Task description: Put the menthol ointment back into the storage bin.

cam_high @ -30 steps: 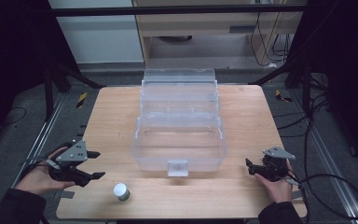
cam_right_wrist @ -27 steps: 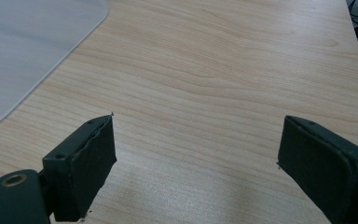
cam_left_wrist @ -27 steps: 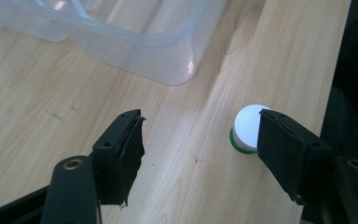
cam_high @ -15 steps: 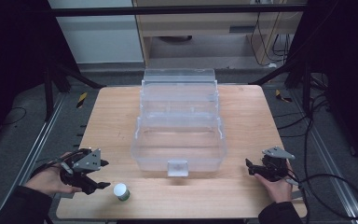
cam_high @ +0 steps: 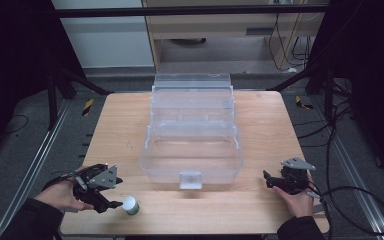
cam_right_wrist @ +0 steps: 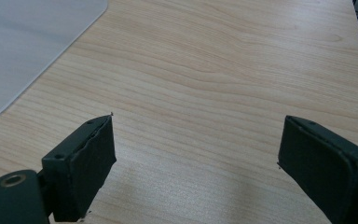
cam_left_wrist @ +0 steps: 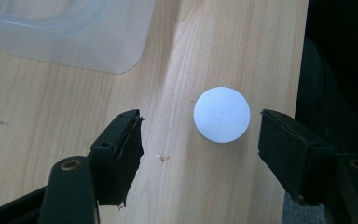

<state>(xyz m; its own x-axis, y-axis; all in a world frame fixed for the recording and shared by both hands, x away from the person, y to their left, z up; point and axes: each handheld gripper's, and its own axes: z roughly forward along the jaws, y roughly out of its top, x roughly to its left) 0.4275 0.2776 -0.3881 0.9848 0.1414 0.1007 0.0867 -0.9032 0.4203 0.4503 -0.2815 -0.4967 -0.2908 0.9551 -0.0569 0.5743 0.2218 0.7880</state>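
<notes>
I hold my left tool [cam_high: 111, 192] low over the near left corner of the light wooden desk [cam_high: 120, 130]. Its two black jaws are spread wide apart. A small round bottle with a flat white cap [cam_high: 130, 204] stands upright on the desk just past the jaw tips, close to the near edge. In the left gripper view I look down on the white cap [cam_left_wrist: 222, 114], and it sits between my two open jaws. It is nearer to the jaw on the right side of that view. I cannot see either jaw touching it.

In the middle of the desk sits a big clear plastic box [cam_high: 192, 145] with see-through walls. It has stepped trays that rise toward the back, and a small clear latch [cam_high: 190, 179] hangs on its near wall. A rounded corner of the box [cam_left_wrist: 65, 32] shows at the top of the left gripper view, well apart from the bottle.

My right tool [cam_high: 275, 181] rests near the right front corner of the desk, in my right hand [cam_high: 296, 196]. Its jaws are spread wide too, and they hold nothing. In the right gripper view there is bare wood [cam_right_wrist: 223, 79] between them, and a pale corner of the box [cam_right_wrist: 23, 51] is off to the upper left.
</notes>
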